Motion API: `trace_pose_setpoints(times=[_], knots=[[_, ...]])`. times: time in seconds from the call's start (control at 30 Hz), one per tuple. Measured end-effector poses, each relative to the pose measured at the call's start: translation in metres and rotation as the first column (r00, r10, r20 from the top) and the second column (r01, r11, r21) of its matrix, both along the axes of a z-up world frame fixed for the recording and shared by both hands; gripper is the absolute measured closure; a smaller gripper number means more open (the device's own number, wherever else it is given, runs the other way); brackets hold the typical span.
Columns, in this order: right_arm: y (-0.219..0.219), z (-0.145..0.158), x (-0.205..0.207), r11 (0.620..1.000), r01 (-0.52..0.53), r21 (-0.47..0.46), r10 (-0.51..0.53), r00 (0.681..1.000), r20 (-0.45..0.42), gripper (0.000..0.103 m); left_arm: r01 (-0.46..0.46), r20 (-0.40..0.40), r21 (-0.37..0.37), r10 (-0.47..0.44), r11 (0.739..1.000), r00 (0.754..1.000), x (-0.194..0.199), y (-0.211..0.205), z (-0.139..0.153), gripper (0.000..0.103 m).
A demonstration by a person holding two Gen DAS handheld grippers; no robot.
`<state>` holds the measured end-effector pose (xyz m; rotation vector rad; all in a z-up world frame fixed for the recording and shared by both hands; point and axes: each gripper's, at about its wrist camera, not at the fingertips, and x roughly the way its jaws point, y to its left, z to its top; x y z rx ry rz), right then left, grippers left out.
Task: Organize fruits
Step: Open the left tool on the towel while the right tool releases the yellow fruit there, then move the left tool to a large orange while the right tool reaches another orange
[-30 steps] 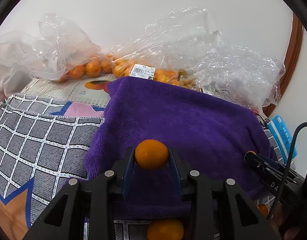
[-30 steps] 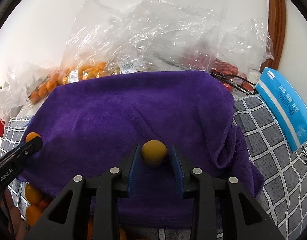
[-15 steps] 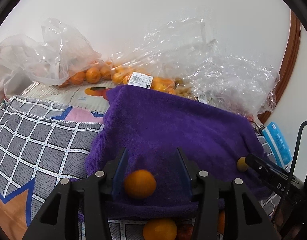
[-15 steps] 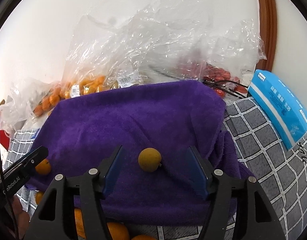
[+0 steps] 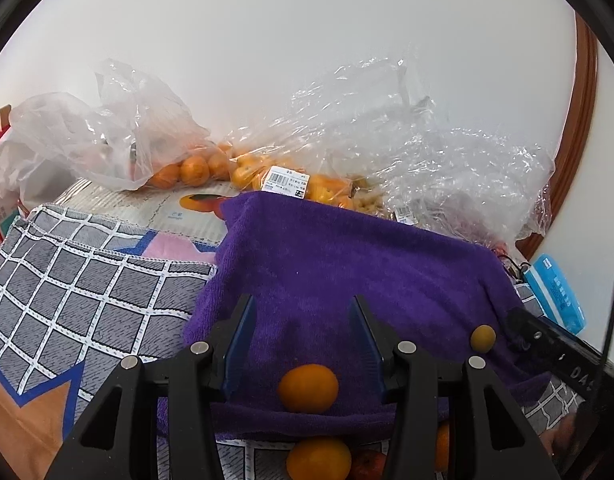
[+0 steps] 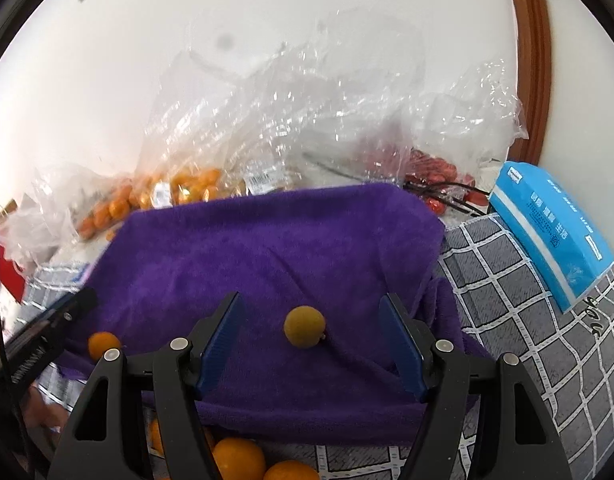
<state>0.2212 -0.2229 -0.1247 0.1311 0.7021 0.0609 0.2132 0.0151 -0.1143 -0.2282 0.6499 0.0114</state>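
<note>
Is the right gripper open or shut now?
Open: the right gripper pads stand apart from the yellowish fruit lying on the purple towel.

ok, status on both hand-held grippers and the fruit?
Left hand-held gripper open, orange loose on the towel. Right hand-held gripper open, yellowish fruit free between its jaws. Nothing in the way.

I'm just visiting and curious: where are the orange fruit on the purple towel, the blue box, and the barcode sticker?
orange fruit (image 5: 307, 388), left wrist view, middle of its skin.
blue box (image 6: 547, 228), right wrist view, its printed top face.
barcode sticker (image 5: 287, 181), left wrist view, centre of the white label.
</note>
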Motion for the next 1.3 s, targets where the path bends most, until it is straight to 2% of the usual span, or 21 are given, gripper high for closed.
trace_pose_setpoints(times=[0.1, 0.2, 0.27, 0.4, 0.6, 0.73, 0.83, 0.93, 1.0, 1.17, 1.3], knots=[[0.0, 0.005, -0.002, 1.0, 0.002, 0.014, -0.002, 1.0, 0.006, 0.033, 0.01, -0.007, -0.024, -0.01, 1.0, 1.0, -0.001, 0.001, 0.002, 0.058], [0.005, 0.011, -0.008, 1.0, 0.012, -0.021, -0.012, 1.0, 0.014, 0.033, 0.007, -0.007, -0.052, -0.008, 0.999, 1.0, -0.003, 0.003, 0.003, 0.058], [0.007, 0.013, -0.014, 0.999, 0.01, -0.035, -0.01, 1.0, 0.014, 0.033, 0.006, -0.004, -0.036, -0.006, 0.999, 1.0, -0.004, 0.003, 0.005, 0.058], [0.01, 0.011, -0.025, 1.0, -0.024, -0.02, 0.023, 0.999, -0.047, 0.033, 0.005, -0.004, 0.006, -0.005, 1.0, 1.0, -0.004, 0.002, 0.008, 0.058], [0.017, 0.003, -0.054, 0.998, -0.026, -0.055, 0.023, 0.998, -0.065, 0.033, 0.012, -0.028, -0.044, -0.013, 0.999, 1.0, -0.005, 0.006, 0.008, 0.058], [0.015, -0.008, -0.068, 0.999, -0.023, -0.028, 0.021, 0.996, -0.088, 0.033, 0.005, -0.044, -0.012, -0.006, 1.0, 0.999, -0.005, 0.004, 0.011, 0.058], [0.014, -0.019, -0.076, 1.0, -0.004, -0.027, 0.001, 0.993, -0.114, 0.045, 0.006, -0.005, -0.068, -0.007, 0.998, 1.0, -0.013, 0.011, 0.026, 0.058], [0.012, -0.027, -0.083, 1.0, -0.008, -0.021, 0.005, 0.992, -0.13, 0.05, 0.02, 0.014, -0.052, -0.019, 0.998, 1.0, -0.025, 0.013, 0.036, 0.058], [0.012, -0.035, -0.084, 0.998, -0.012, -0.055, 0.003, 0.989, -0.149, 0.059, 0.021, 0.015, -0.022, -0.021, 1.0, 1.0, -0.034, 0.014, 0.039, 0.058], [0.013, -0.038, -0.088, 0.998, -0.027, -0.064, 0.018, 0.991, -0.135, 0.059, 0.015, -0.032, 0.029, -0.014, 0.999, 0.999, -0.052, 0.022, 0.029, 0.058], [0.015, -0.04, -0.083, 0.997, -0.033, -0.068, 0.023, 0.99, -0.138, 0.061, 0.034, -0.096, -0.014, -0.035, 0.999, 0.995, -0.062, 0.03, 0.013, 0.058]])
